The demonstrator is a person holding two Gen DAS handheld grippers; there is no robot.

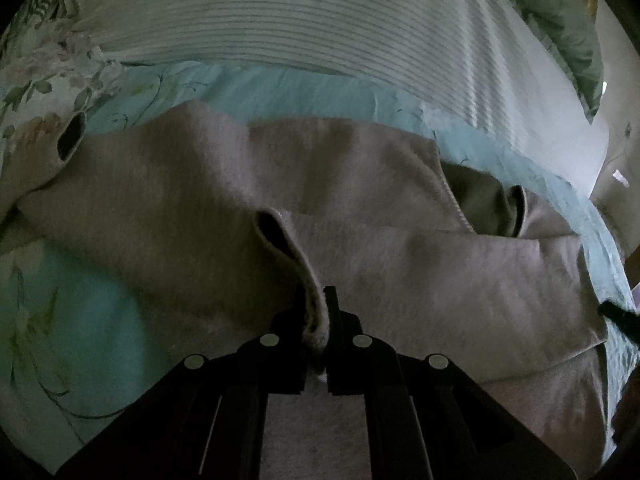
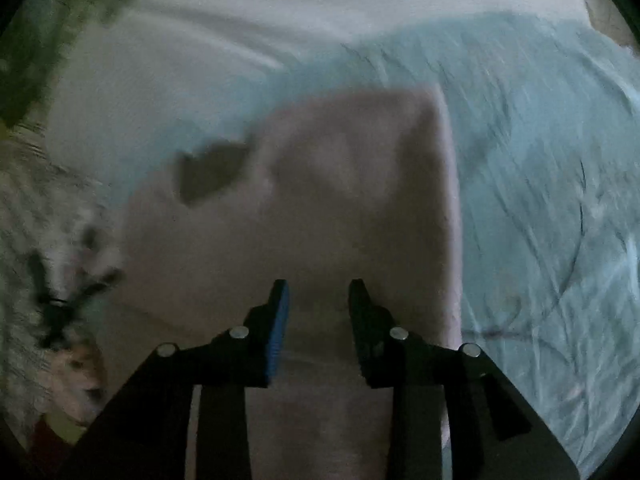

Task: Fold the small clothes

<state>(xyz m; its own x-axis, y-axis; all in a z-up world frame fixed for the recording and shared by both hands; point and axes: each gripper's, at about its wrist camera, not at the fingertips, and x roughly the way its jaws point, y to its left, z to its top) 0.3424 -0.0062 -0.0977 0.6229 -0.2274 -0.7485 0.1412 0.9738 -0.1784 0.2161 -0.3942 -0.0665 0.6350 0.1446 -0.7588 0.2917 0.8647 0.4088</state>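
A small pale pink fleece top [image 1: 192,200] lies spread on a light blue floral bedsheet [image 1: 72,300]. Its sleeve cuff [image 1: 316,320] stands up between the fingers of my left gripper [image 1: 320,304], which is shut on it. The neck opening [image 1: 488,208] shows at the right, another cuff opening [image 1: 71,138] at the far left. In the right wrist view the same pink top [image 2: 340,184] lies under my right gripper [image 2: 318,292], whose jaws stand apart above the cloth with nothing pinched. The picture there is blurred.
A white ribbed blanket [image 1: 320,12] lies folded across the back of the bed. A green pillow [image 1: 560,20] sits at the far right. The other gripper's dark tip [image 1: 616,314] shows at the right edge. A patterned cloth [image 2: 40,240] lies at the left.
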